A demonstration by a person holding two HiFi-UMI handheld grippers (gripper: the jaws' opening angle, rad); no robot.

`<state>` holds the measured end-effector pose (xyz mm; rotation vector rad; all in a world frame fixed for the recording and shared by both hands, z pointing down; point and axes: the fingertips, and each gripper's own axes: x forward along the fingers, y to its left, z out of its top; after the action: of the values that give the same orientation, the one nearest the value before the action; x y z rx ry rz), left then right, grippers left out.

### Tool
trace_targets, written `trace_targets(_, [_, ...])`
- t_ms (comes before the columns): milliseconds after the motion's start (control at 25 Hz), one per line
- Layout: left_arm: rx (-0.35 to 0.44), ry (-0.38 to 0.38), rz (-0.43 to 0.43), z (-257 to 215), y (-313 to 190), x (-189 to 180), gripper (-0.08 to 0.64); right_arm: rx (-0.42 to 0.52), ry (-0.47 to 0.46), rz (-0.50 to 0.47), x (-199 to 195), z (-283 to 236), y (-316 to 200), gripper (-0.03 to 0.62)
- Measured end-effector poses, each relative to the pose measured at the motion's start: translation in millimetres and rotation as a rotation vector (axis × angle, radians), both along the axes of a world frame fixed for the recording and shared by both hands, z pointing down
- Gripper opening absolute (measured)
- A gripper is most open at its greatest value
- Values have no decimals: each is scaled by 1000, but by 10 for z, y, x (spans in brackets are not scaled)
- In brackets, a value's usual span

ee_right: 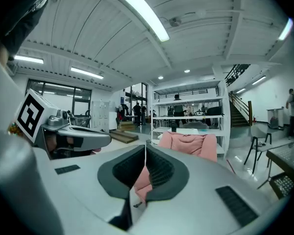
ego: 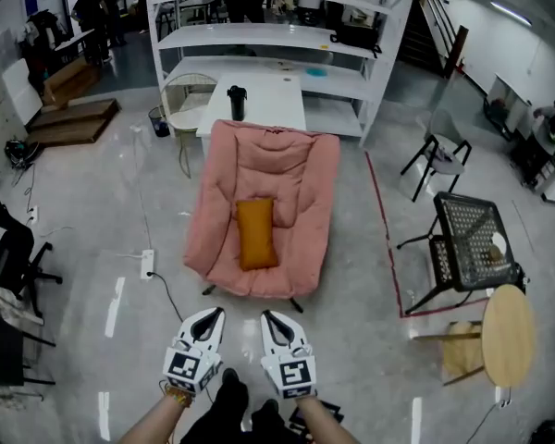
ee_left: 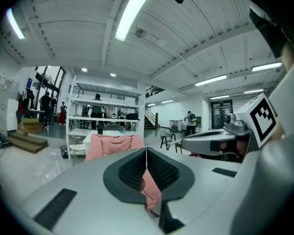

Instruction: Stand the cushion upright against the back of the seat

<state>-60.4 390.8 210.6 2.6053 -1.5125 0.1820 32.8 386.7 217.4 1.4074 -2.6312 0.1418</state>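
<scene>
An orange cushion (ego: 255, 234) lies flat on the seat of a pink padded lounge chair (ego: 301, 169). The chair stands on the floor straight ahead of me. My left gripper (ego: 213, 314) and right gripper (ego: 271, 319) hover side by side a short way in front of the chair, well clear of it. Both are shut with nothing between the jaws. In the left gripper view the chair's pink back (ee_left: 112, 144) shows beyond the closed left gripper (ee_left: 146, 152). The right gripper view shows the chair (ee_right: 188, 144) past the closed right gripper (ee_right: 145, 150).
A white table with a dark flask (ego: 237, 101) stands just behind the chair, with white shelving (ego: 268, 35) beyond. A black mesh table (ego: 472, 240), a round wooden table (ego: 508, 333) and red floor tape lie to the right. A power strip and cable (ego: 148, 264) lie left of the chair; office chairs (ego: 14, 252) stand at far left.
</scene>
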Motion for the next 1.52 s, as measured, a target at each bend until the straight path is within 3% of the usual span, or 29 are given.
trace_targets(240, [-46,65,47,188,-577,-317,14,-46,46,46,-243,147,-475,17])
trace_targets(480, [-110,66,89,452,-1070,-353,14,-63,80,74,-245,304,-913,17])
trace_targets(800, [-167,35,63,794,-1872,-106,14,-125,30,43,-95,668,-1716,17])
trace_targets(1040, [-210,-26,41,941,-2628,304,14,-175,-8,-16,128,912,-2436,17])
trace_targets(1280, [-237,-2,-10,1094,-3151,565,14,-229,-42,-55,200,1135,-2947,17])
trace_targets(1520, [-272,17,-13,1380,-3471,492,14,-274,-27,-51,152,1376,-3227,17])
